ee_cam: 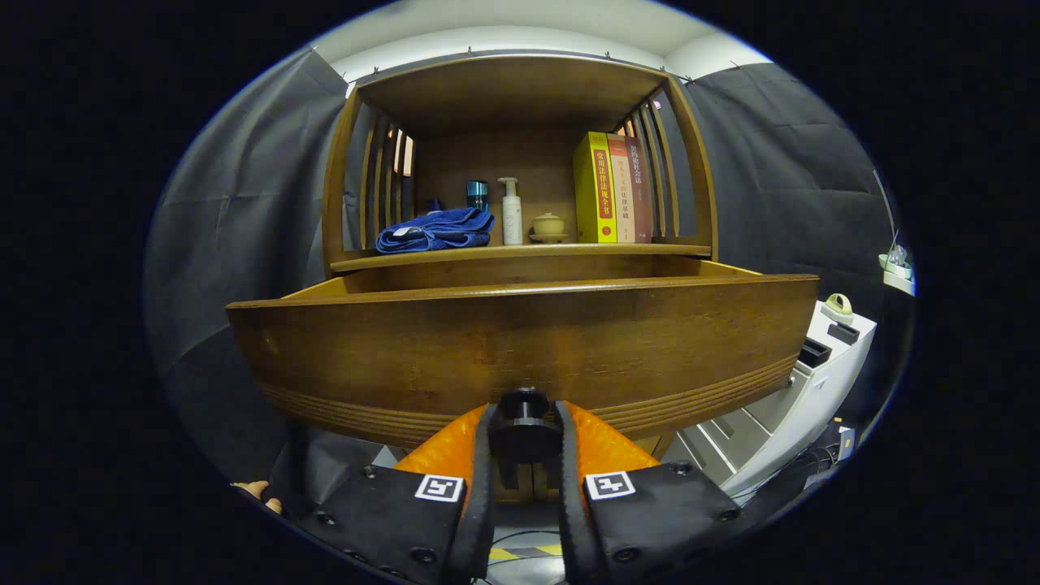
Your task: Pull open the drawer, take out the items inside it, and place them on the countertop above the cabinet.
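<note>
Gripping the drawer (520,349) knob (524,426), gripper (524,443) jaws closed on it.

Light falls from above, brightening the pale ceiling (520,24) while the shelf recess (504,175) sits dimmer under its top board. The drawer front (520,341) is evenly lit, sharp, and bowed by fisheye distortion. The fingers (479,487) closed on the knob (524,426) look slightly soft.

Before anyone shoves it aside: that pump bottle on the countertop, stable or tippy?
Probably tippy: the pump bottle is tall and narrow on a small base. Likely light and smooth plastic, so it may slide. The blue towel and small lidded cup flank it closely. The gripper is shut on the drawer knob.
</note>
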Available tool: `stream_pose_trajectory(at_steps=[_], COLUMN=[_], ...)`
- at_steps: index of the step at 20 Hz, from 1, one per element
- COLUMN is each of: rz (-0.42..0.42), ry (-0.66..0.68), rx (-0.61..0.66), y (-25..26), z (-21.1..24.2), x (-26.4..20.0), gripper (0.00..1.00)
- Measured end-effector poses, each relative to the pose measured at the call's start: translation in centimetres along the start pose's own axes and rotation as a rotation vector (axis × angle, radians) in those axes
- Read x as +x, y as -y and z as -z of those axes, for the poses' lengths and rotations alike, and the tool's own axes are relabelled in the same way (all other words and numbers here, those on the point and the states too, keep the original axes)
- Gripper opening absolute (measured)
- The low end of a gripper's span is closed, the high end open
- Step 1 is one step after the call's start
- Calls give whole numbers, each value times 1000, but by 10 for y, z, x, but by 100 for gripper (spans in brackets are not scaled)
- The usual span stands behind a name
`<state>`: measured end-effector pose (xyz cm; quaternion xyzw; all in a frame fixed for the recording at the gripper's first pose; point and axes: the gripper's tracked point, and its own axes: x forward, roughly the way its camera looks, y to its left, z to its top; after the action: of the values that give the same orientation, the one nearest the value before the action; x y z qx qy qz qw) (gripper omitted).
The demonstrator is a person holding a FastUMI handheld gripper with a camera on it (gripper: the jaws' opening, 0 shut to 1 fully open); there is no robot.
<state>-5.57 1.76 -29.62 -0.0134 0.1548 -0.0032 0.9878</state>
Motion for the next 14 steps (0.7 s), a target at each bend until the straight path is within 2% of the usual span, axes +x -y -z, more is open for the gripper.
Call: stream_pose_trajectory(at_steps=[8, 9, 12, 14], rz=[-3, -3, -26, -47], ry=[-10, -27, -50, -45], rx=[-1, 4, 47, 75], y=[2, 2, -1, -1], z=[5, 5, -7, -28], x=[-9, -11, -22, -29], gripper=[41, 47, 54, 66])
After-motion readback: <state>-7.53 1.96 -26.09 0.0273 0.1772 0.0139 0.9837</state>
